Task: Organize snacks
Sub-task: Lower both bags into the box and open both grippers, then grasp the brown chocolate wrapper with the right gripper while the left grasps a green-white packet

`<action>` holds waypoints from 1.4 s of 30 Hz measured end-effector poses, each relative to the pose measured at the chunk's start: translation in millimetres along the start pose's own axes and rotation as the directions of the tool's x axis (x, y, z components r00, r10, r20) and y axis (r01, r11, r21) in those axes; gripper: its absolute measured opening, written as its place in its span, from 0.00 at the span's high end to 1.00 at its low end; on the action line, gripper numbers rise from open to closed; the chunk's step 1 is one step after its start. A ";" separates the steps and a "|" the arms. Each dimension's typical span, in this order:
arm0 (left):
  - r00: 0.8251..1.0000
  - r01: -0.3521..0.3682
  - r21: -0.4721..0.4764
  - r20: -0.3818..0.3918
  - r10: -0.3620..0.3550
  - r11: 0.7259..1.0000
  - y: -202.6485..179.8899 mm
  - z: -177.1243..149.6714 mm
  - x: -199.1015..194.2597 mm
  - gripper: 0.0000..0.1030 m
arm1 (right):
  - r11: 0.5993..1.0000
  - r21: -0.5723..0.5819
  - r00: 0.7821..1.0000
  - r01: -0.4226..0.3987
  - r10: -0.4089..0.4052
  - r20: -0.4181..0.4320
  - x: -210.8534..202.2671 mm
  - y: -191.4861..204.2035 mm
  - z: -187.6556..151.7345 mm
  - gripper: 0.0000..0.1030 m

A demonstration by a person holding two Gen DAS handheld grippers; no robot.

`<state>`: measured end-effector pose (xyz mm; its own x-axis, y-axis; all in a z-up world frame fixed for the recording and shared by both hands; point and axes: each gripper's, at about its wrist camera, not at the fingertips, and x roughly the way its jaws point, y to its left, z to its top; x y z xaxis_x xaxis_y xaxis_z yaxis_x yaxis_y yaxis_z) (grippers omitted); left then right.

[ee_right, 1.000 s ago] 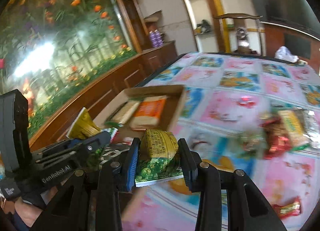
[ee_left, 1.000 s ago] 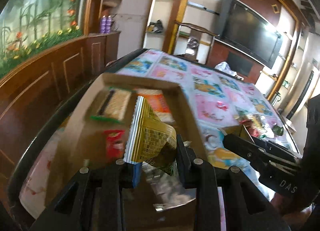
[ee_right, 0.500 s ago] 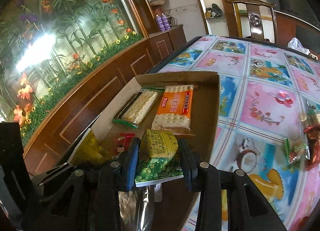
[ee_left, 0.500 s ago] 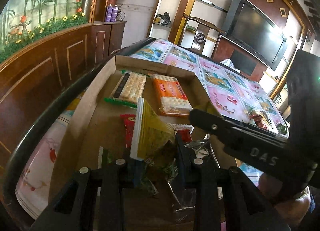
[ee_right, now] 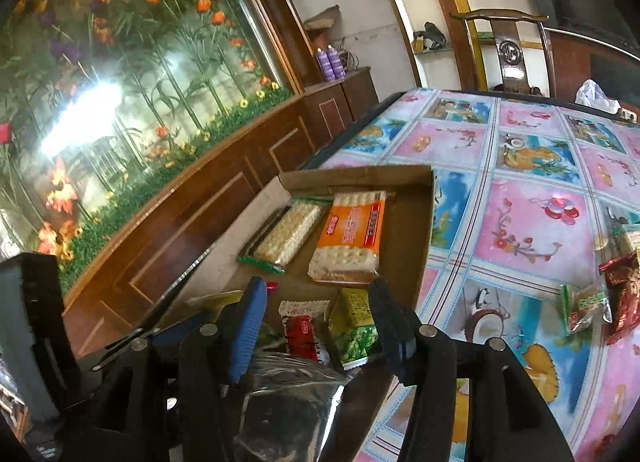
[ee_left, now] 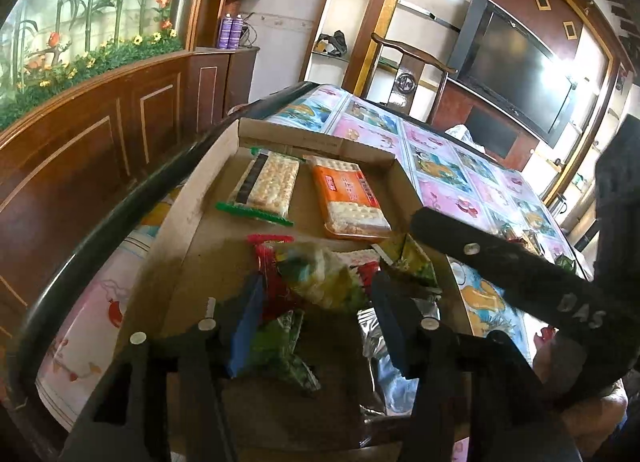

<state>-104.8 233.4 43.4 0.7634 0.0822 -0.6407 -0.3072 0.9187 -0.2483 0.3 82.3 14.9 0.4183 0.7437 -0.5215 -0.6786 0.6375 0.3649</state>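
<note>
Both the left gripper (ee_left: 316, 302) and right gripper (ee_right: 316, 322) have just been opening, jaws apart; the yellow-green packets (ee_right: 354, 326) are released in the cardboard box (ee_left: 188, 214), near end. Loose packets could be snagged and dragged out on withdrawal.

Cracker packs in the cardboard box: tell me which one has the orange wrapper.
The cracker pack lying nearer the box's table-side wall. Its wrapper is orange with a clear end; the other pack, beside it toward the wooden wall, has green sealed ends.
</note>
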 end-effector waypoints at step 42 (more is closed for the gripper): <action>0.959 0.258 0.255 -0.185 -0.215 0.932 -150.8 8.2 12.5 0.41 | 0.928 0.138 0.938 0.346 -0.345 -0.035 -88.4 -156.3 -4.7 0.65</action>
<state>-44.3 99.1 78.7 0.6933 -0.1902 -0.6952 0.0557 0.9758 -0.2114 66.5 -84.1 0.4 0.6052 0.4710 -0.6418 -0.4016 0.8767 0.2648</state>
